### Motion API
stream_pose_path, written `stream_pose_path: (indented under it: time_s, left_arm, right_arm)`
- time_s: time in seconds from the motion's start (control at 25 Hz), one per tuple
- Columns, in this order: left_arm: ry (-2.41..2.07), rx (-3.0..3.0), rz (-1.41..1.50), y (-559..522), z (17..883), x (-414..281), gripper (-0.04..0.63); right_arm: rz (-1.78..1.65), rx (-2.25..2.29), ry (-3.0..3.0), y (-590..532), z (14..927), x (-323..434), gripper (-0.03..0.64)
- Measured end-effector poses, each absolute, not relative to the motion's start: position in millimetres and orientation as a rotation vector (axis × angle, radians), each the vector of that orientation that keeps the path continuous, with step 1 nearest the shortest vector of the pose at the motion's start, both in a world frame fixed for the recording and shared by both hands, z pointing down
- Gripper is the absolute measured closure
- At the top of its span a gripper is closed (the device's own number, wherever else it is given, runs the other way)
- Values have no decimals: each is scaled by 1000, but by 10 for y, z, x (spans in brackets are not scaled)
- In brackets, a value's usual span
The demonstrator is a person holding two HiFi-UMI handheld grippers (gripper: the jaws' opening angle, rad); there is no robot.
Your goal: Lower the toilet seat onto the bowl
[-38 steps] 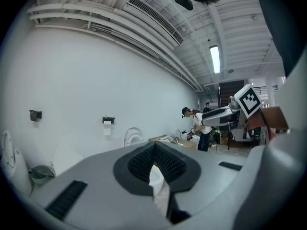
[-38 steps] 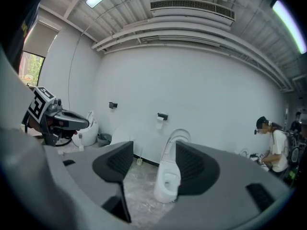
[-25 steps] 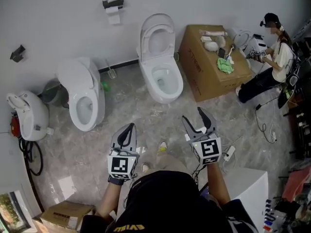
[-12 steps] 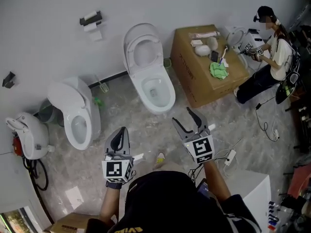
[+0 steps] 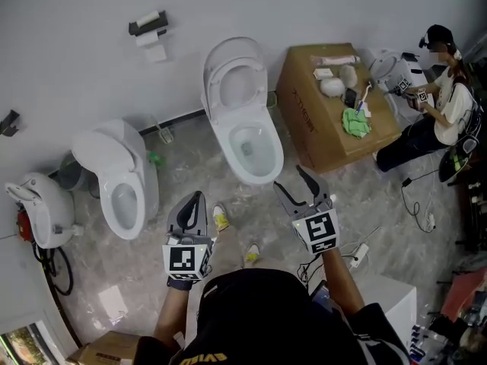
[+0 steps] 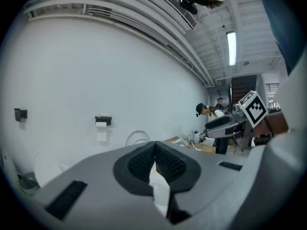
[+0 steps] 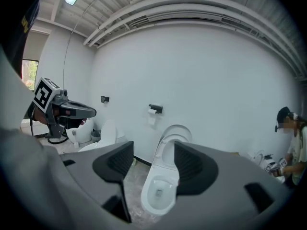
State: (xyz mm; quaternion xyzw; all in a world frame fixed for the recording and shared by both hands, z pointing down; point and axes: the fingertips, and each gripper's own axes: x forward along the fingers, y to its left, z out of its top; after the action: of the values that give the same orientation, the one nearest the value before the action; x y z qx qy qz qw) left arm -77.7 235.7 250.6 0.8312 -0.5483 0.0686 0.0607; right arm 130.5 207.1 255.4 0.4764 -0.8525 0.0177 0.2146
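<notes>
A white toilet [image 5: 255,147] stands against the wall, its seat [image 5: 232,78] raised upright against the wall above the open bowl [image 7: 157,195]. My right gripper [image 5: 302,186] is open, held in the air just short of the bowl's front rim, and its own view frames the raised seat [image 7: 172,139] between its jaws. My left gripper [image 5: 195,206] is shut with nothing in it, off to the left of the bowl over the floor; the seat top [image 6: 138,137] peeks above its jaws.
A second white toilet [image 5: 125,181] stands to the left, another fixture [image 5: 38,204] further left. A large cardboard box [image 5: 335,109] with small items sits right of the toilet. A person [image 5: 445,90] crouches at the far right. A paper holder [image 5: 148,25] hangs on the wall. Cables [image 5: 418,204] lie on the floor.
The person has stepped closer to the middle toilet, and both grippers sit nearer the bowl. The left stays shut, the right open. The seat has not moved.
</notes>
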Motion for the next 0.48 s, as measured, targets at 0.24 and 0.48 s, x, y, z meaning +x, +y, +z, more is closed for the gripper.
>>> stream_pose_path:
  time_s: [0.24,0.48]
  left_arm:
    - [-1573,2536,142,1437,2637,-1099,584]
    - [-1450,2596,80,581,2639,-1272,584]
  right_arm:
    - [37,1335,-2296,1339,2565,899,351]
    - [43,1355,-2249,706,2605,554,351]
